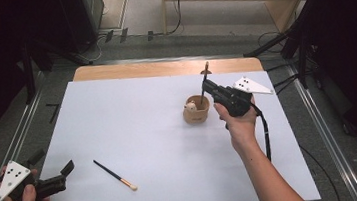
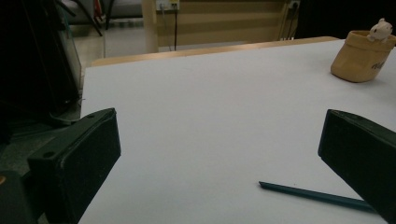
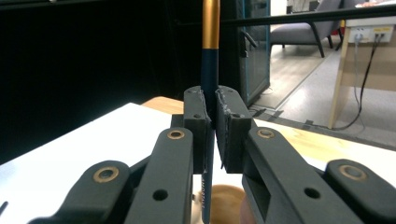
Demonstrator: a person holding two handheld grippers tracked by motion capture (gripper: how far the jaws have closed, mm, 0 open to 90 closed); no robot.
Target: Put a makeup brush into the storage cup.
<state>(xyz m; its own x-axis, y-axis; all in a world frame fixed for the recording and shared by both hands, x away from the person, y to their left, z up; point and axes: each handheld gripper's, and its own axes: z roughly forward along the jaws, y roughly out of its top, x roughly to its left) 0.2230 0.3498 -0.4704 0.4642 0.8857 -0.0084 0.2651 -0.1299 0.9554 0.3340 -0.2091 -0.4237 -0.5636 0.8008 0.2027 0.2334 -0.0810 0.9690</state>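
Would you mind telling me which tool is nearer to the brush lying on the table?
Left. The left tool sits just beside the loose brush; the right tool is far off.

Right gripper view: brush (image 3: 209,70) clamped upright, its top cut off by the upper frame edge, its lower shaft hidden behind the pads; cup (image 3: 224,200) at bottom centre mostly hidden by the linkage. Left gripper view: second brush (image 2: 317,195) at lower right, far end hidden behind the jaw; cup (image 2: 359,58) clipped at the right edge, lettering unreadable.
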